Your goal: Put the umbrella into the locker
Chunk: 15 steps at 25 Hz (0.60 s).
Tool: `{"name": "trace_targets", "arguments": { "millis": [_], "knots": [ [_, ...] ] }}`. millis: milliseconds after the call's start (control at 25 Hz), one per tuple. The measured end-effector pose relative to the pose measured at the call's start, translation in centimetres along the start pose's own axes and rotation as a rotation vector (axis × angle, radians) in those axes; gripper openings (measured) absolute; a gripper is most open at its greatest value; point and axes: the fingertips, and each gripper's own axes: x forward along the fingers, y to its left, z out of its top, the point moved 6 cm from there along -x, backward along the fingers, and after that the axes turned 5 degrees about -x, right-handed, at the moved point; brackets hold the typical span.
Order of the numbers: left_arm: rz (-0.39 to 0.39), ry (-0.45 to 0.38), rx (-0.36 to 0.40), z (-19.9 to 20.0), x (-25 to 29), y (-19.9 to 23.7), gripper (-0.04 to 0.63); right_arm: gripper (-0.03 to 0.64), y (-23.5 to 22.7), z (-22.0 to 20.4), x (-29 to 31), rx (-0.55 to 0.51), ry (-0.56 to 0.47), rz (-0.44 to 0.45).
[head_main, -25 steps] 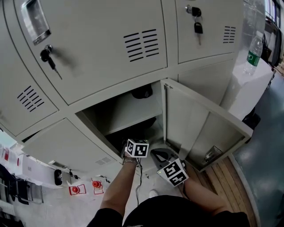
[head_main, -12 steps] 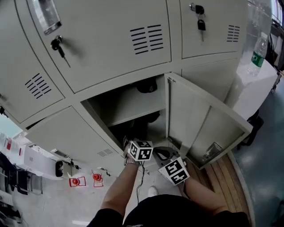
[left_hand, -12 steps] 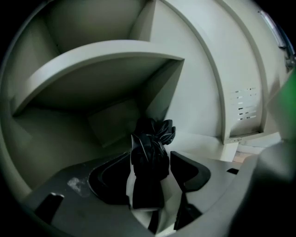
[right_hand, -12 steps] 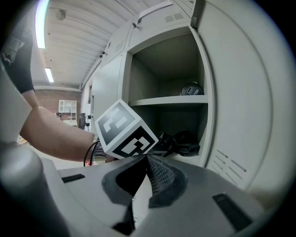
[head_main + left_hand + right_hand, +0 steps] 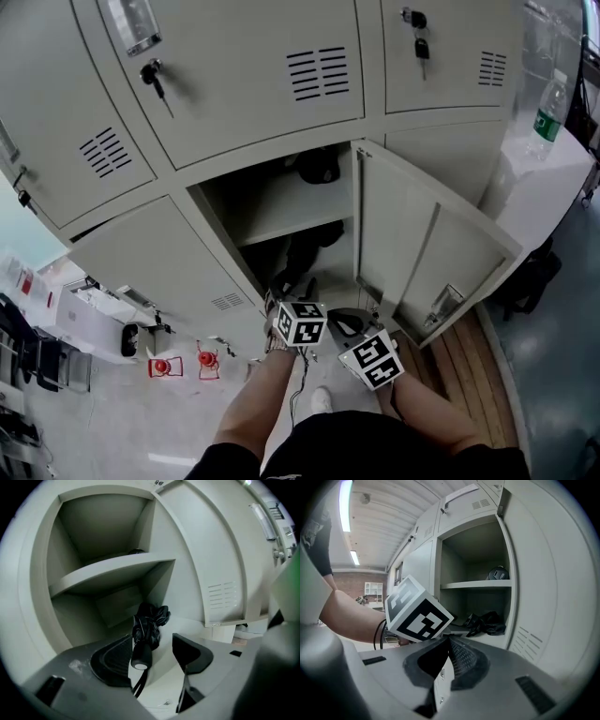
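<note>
Black folded umbrella (image 5: 149,623) lies in grey metal locker (image 5: 187,573); left tool (image 5: 153,644) spread beside handle (image 5: 140,656). Withdraw straight, clear of strap (image 5: 138,686). Right tool (image 5: 449,645) pressed together, empty.

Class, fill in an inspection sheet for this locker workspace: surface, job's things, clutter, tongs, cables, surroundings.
Surface: lower locker compartment, pale floor; its door stands open.
Job's things: folded black umbrella lies in the lower compartment, handle outward.
Clutter: dark object on the upper shelf.
Tongs: left tongs apart, the umbrella's handle between them; right tongs shut, empty.
Cables: thin strap hangs from the handle.
Surroundings: keys in closed doors; bottle at right.
</note>
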Motion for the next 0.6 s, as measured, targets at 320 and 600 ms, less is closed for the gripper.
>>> {"name": "trace_targets", "arguments": {
  "millis": [320,600],
  "knots": [
    [-0.002,-0.026,-0.012,-0.5,-5.0,-1.4,0.262,0.054,1.5,-0.5,-2.1,-0.001,-0.006,0.023],
    [0.008,-0.028,-0.031,-2.1,-9.1,-2.6,0.224,0.054,2.6,-1.3,-3.9,-0.007,-0.004,0.04]
  ]
}}
